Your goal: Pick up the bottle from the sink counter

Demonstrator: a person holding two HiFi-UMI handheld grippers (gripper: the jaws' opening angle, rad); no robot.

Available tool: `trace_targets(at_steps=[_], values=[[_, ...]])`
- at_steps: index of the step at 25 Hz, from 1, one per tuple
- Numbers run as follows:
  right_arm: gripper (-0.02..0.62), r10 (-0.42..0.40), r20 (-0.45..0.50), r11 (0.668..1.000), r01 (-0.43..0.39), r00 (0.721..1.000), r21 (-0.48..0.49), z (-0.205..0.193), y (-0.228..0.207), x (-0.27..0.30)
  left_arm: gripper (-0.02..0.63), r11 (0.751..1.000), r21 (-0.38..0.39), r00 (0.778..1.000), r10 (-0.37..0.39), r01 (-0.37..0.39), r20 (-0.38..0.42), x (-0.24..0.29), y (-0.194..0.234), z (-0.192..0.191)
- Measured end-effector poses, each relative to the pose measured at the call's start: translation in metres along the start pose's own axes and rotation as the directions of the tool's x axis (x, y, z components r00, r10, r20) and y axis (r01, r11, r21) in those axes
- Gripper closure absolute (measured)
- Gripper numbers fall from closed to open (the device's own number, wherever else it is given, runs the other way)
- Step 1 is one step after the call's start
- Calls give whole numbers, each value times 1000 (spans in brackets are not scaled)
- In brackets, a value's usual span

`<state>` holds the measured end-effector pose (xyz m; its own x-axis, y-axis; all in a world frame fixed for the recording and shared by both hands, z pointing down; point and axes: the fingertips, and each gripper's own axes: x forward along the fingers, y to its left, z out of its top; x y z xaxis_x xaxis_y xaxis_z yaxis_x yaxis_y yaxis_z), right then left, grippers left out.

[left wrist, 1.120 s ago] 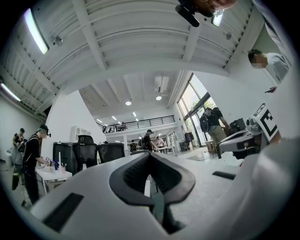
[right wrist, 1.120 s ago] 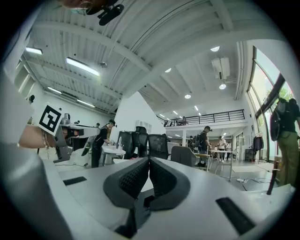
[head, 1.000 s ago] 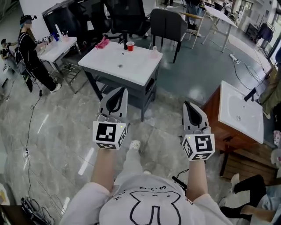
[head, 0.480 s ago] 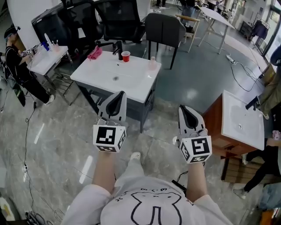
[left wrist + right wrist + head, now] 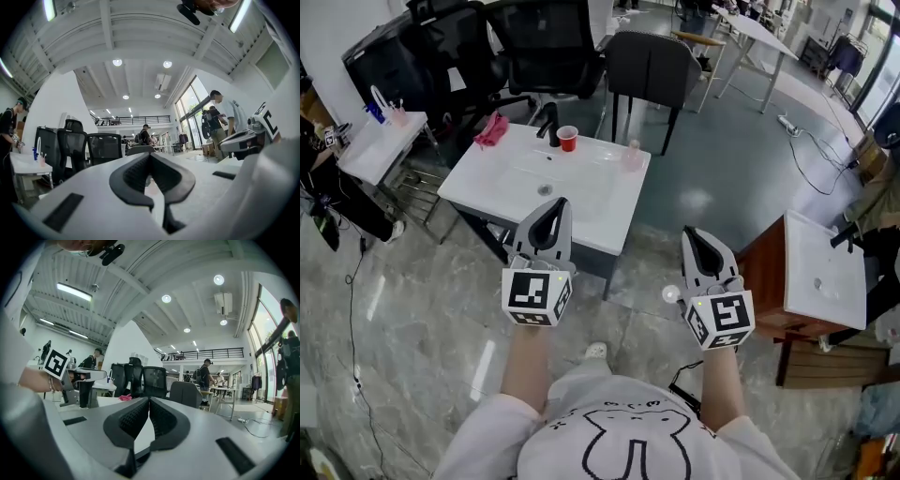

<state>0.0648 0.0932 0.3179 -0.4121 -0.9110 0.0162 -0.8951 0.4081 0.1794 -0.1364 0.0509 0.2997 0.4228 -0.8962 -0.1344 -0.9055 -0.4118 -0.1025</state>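
Note:
A small clear bottle (image 5: 632,155) stands upright at the far right corner of the white sink counter (image 5: 581,192), ahead of me in the head view. My left gripper (image 5: 554,206) hovers over the counter's near edge, jaws shut and empty. Off the counter's near right corner, my right gripper (image 5: 693,236) hangs over the floor, also shut with nothing in it. The bottle is well beyond both. In the left gripper view the pads (image 5: 140,171) meet; in the right gripper view the pads (image 5: 159,416) meet too. Neither gripper view shows the bottle clearly.
On the counter stand a black faucet (image 5: 549,122), a red cup (image 5: 567,138) and a pink cloth (image 5: 492,129). Black office chairs (image 5: 546,47) and a grey chair (image 5: 652,64) stand behind it. A second sink on a wooden cabinet (image 5: 821,274) is at the right.
The sink counter has come closer and lower in the head view as I walked toward it. Both grippers stay shut and keep their place before me.

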Motion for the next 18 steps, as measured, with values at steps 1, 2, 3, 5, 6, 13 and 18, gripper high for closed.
trace_targets(at_steps=[1, 2, 3, 5, 6, 13, 18], values=[[565, -6, -2, 1000, 6, 1000, 8, -1, 1, 10, 597, 1000, -2, 1000, -8, 8, -3, 6, 8, -3], [565, -11, -5, 1000, 11, 1000, 14, -2, 2, 19, 597, 1000, -3, 1000, -17, 17, -7, 13, 15, -7], [565, -17, -8, 1000, 18, 1000, 19, -3, 3, 28, 597, 1000, -3, 1000, -28, 28, -11, 18, 22, -10], [565, -30, -10, 999, 30, 1000, 28, -4, 4, 44, 597, 998, 0, 998, -56, 56, -15, 29, 32, -15], [565, -34, -12, 999, 35, 999, 27, -4, 5, 50, 597, 998, 2, 997, -69, 69, -16, 34, 35, -17], [565, -37, -48, 999, 36, 998, -11, -6, 2, 83, 597, 994, -20, 994, -109, 109, -25, 68, 50, -30], [565, -45, -61, 999, 44, 997, -10, -12, -11, 97, 597, 993, -23, 992, -119, 118, -33, 86, 50, -38]])
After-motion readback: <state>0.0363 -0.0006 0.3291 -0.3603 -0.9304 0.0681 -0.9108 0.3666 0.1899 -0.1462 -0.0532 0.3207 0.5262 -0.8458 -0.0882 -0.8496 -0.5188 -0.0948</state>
